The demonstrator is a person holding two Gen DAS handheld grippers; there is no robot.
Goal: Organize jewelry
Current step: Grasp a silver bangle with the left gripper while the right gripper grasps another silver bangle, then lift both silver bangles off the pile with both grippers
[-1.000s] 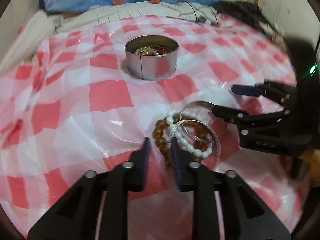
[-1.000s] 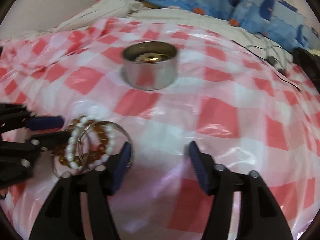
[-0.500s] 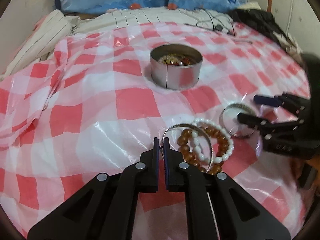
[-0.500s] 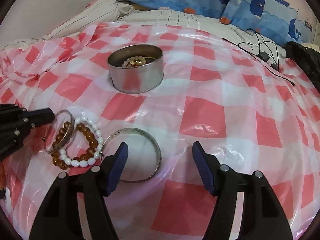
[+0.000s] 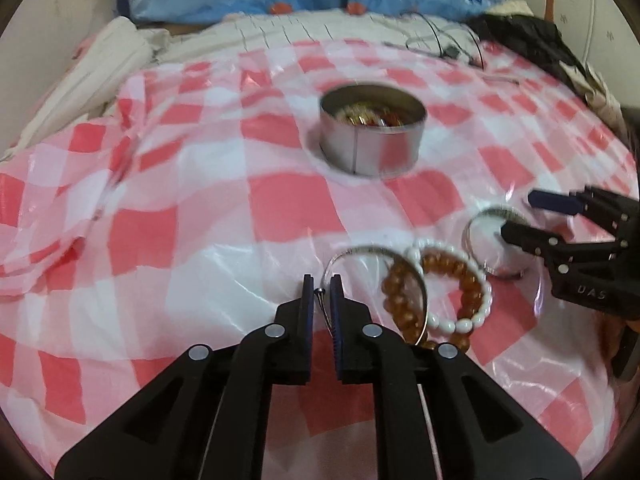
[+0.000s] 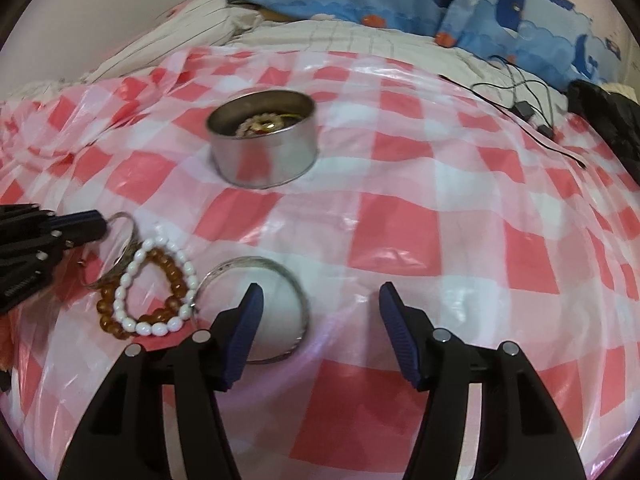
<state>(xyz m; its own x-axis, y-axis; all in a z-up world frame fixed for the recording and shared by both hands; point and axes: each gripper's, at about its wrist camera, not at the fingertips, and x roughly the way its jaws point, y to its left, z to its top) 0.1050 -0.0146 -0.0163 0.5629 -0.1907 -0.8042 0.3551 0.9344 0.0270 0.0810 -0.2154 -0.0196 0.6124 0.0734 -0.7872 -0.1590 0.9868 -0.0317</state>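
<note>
Left gripper (image 5: 320,300) pinches the thin wire bangle (image 5: 374,252) — we risk dragging the amber bead bracelet (image 5: 440,280); right gripper (image 6: 320,328) closing, nothing clamped.

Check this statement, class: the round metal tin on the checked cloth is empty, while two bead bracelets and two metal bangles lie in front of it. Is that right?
Not quite. The round metal tin is not empty: the left wrist view shows jewelry inside it. The rest stands: the white bead bracelet, the amber bead bracelet and two metal bangles lie on the checked cloth in front of it.
</note>
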